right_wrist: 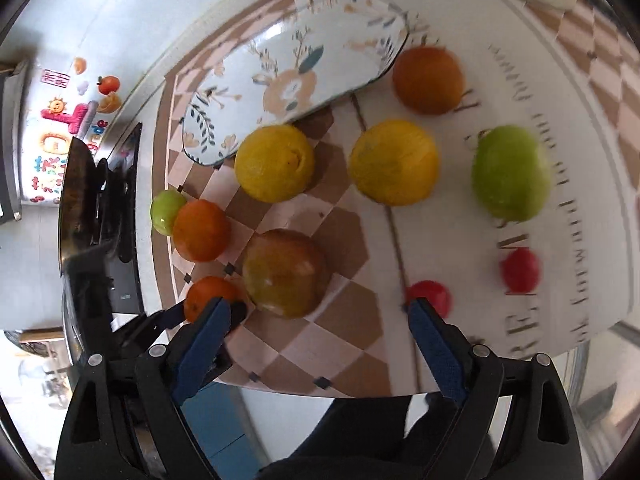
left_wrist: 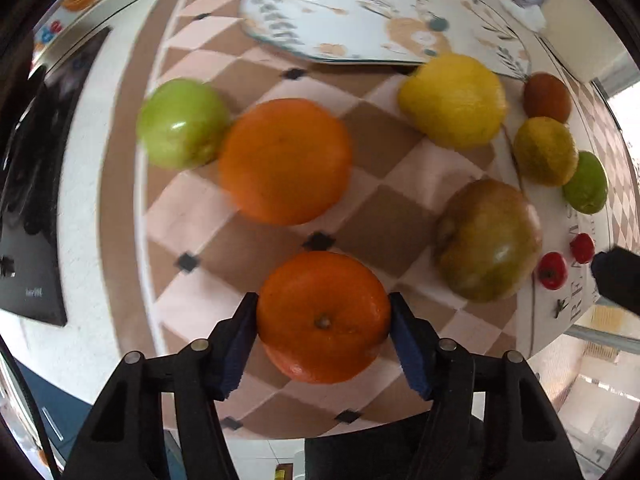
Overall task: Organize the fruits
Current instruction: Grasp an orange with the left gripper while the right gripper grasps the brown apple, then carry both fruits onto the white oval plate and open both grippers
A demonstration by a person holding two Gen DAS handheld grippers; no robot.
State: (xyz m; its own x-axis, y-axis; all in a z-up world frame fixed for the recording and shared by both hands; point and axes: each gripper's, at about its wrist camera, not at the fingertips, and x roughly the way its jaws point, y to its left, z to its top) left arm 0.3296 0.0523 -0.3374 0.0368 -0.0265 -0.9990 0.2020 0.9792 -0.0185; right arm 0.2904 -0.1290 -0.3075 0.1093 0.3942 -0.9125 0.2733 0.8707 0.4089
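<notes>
**Operator:** Two tools are in play. State each one's condition.

**Technician:** Left tool: blue pads seated against both flanks of the near orange, so it is clenched on that fruit. The orange rests on the checked worktop at its near edge, stem scar facing the camera. Right tool: spread wide, nothing between its fingers, poised over bare checks between the brownish-green apple and a small red fruit.

**Operator:** Which step is in hand?

**Technician:** In my judgement, the first pick. The flowered tray at the far side holds nothing visible, and every fruit lies loose on the worktop: a second orange touching a green apple, a lemon just beside the tray's rim, and a yellow-green citrus with a lime-green fruit off to the right.

**Operator:** What does the next move call for?

**Technician:** Likely a straight lift of the gripped orange, high enough to clear the second orange standing between it and the tray, then a carry to the tray. The destination is an assumption; the task names none. The right tool needs a target: the small red fruit lies against its right finger, but the apple is the closer fit for its width.
</notes>
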